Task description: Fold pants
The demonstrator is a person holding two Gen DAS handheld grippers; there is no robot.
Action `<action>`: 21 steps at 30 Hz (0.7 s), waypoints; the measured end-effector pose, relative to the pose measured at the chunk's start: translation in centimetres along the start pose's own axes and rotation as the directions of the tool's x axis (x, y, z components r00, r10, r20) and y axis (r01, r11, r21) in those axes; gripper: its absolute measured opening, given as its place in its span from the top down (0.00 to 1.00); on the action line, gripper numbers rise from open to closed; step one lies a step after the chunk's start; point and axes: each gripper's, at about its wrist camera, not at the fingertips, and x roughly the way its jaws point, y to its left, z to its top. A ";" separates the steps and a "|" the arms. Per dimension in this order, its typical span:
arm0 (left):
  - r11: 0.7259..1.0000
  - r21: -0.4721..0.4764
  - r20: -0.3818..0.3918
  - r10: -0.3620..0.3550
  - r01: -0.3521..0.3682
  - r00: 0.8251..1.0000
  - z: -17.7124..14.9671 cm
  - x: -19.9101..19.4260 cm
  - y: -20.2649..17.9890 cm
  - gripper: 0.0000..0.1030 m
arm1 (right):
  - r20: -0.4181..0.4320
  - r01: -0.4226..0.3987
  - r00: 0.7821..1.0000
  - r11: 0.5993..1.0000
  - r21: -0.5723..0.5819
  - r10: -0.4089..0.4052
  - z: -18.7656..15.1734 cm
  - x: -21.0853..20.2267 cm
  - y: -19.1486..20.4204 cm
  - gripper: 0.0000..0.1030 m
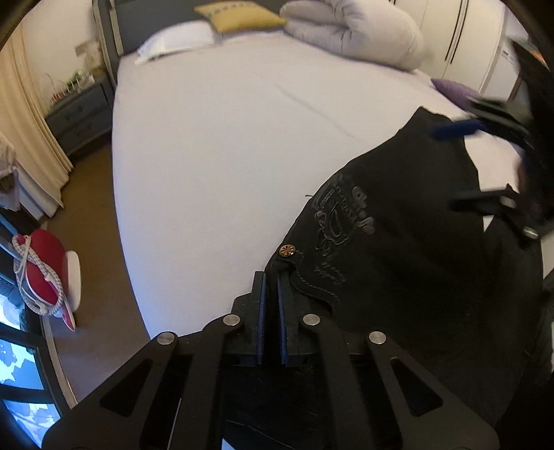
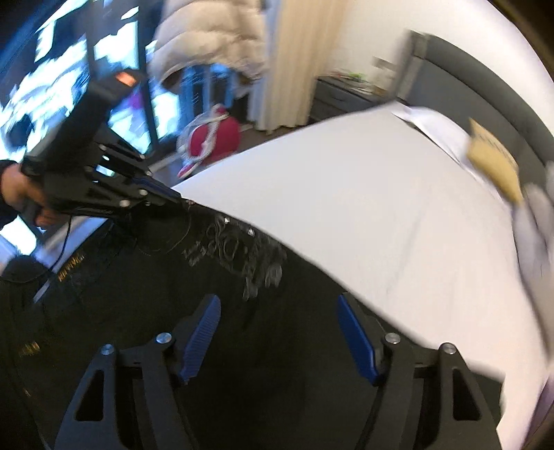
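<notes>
Left gripper (image 1: 271,280): its jaws stand narrowed to a thin slit, pinching the edge of the black pants (image 1: 398,242) at the waistband, just beside the brass button (image 1: 287,250). I judge the pinch sits at that corner so the waist can be carried as one edge.

Right gripper (image 2: 278,304): spread wide, blue pads (image 2: 200,335) well apart, nothing between them. It hovers over the dark cloth near the embroidered patch (image 2: 242,252). The view is blurred, so whether the tips touch the fabric I cannot tell. My guess is that it stands ready to take the opposite corner.

Pants: they lie on the near right part of the bed (image 1: 225,155), partly lifted at the left gripper's end, the cloth slack and rumpled, not yet flat. The fold looks to be at its start.

Hand (image 2: 14,194): in the right wrist view a person's hand grips the left tool's handle at the far left, with a thin cable (image 2: 64,242) trailing down from it.

Bed: the pale sheet stretches bare toward the far end, which gives room to spread the legs.

Far end: a white pillow (image 1: 176,41), a mustard cushion (image 1: 239,14) and a rolled duvet (image 1: 360,31) sit against the headboard, well apart from the work.

Floor, left: a red bag (image 1: 41,273) with a white cord rests beside the bed.
</notes>
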 end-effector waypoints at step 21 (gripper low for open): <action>0.998 0.037 0.082 0.045 -0.048 0.996 -2.8 -3.5 -2.7 0.96 | -0.253 -0.127 0.964 0.979 -0.162 0.084 3.7 9.1 -2.7 0.85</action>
